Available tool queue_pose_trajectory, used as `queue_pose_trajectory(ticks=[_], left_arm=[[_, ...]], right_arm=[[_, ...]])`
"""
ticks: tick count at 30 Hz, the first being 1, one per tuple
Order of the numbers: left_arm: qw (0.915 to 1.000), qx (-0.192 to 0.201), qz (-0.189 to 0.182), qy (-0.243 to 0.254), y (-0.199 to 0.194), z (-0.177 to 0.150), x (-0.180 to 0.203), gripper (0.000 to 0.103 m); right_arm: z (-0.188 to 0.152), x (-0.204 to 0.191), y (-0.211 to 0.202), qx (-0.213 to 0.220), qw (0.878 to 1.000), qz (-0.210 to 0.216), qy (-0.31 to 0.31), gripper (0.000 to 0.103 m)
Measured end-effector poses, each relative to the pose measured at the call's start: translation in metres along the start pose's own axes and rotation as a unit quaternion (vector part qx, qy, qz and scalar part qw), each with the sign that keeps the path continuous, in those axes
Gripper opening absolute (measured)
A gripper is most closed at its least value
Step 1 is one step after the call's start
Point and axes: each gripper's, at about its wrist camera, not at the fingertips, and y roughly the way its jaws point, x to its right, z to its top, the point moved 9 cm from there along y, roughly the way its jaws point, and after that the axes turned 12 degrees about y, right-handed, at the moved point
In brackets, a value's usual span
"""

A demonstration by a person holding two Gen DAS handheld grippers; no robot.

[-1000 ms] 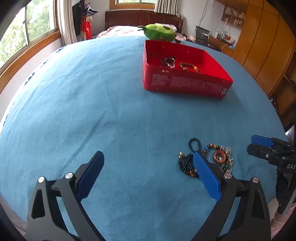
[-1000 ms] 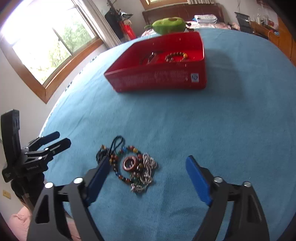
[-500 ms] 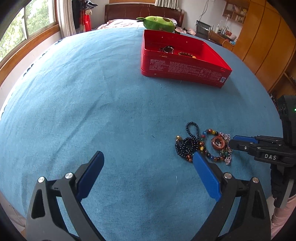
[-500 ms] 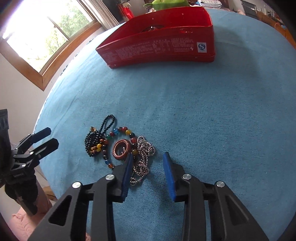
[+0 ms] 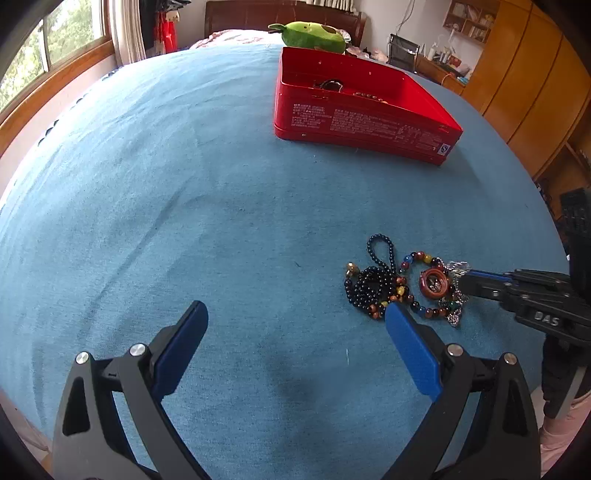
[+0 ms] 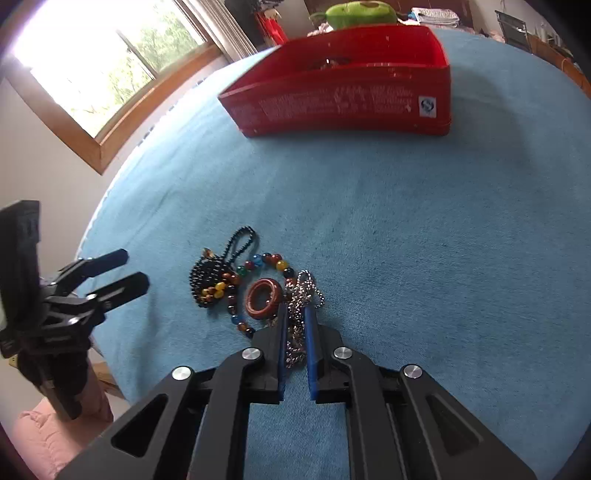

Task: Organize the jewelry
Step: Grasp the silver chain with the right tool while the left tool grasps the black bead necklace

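Observation:
A small jewelry pile lies on the blue cloth: a black bead strand (image 6: 210, 275), a multicoloured bead bracelet (image 6: 273, 259), a brown ring (image 6: 263, 298) and a silver chain (image 6: 301, 291). My right gripper (image 6: 295, 308) is down on the pile's right side, shut on the silver chain, which bunches between its blue pads. In the left wrist view the right gripper (image 5: 469, 280) reaches in from the right onto the chain (image 5: 456, 267). My left gripper (image 5: 295, 310) hovers wide open over bare cloth just left of the pile, holding nothing. The red box (image 5: 354, 118) stands farther back with some jewelry (image 5: 330, 84) inside.
The blue cloth (image 5: 184, 184) covers the whole round table. A green plush toy (image 5: 314, 35) lies behind the red box. A window with a wooden frame (image 6: 110, 122) is to the left and wooden wardrobes (image 5: 535, 92) to the right.
The right gripper's jaws have gone from wide apart to shut, lowering onto the pile and pinching the silver chain. The left gripper has stayed open and nearly still.

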Motion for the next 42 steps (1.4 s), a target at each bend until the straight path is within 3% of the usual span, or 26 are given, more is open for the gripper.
queue_pose_trajectory(ticks=[12, 23, 27, 34, 37, 39, 40, 42], left_arm=[[0.9998, -0.011, -0.015, 0.005, 0.008, 0.002, 0.011, 0.096], [0.9996, -0.016, -0.022, 0.005, 0.015, 0.007, 0.016, 0.096], [0.9995, -0.017, -0.026, 0.001, 0.017, 0.008, 0.017, 0.096], [0.999, -0.026, -0.034, 0.01, 0.022, 0.007, 0.024, 0.096], [0.9986, -0.032, -0.042, 0.002, 0.025, 0.006, 0.024, 0.096], [0.9984, -0.034, -0.045, -0.003, 0.026, 0.006, 0.023, 0.096], [0.9982, -0.035, -0.049, -0.005, 0.027, 0.007, 0.024, 0.096], [0.9982, -0.037, -0.048, 0.0, 0.029, 0.008, 0.026, 0.096]], right_arm=[[0.014, 0.005, -0.071, 0.072, 0.996, 0.042, 0.019, 0.008], [0.027, 0.024, -0.097, 0.113, 0.993, 0.025, 0.039, 0.008], [0.027, 0.031, -0.091, 0.103, 0.994, 0.015, 0.043, 0.008], [0.007, 0.046, -0.034, 0.026, 0.998, -0.013, 0.053, 0.009], [0.004, 0.05, -0.028, 0.022, 0.998, -0.023, 0.052, 0.013], [0.002, 0.051, -0.028, 0.025, 0.998, -0.034, 0.046, 0.02], [0.002, 0.05, -0.028, 0.026, 0.998, -0.037, 0.045, 0.029], [0.001, 0.05, -0.028, 0.027, 0.998, -0.038, 0.044, 0.031]])
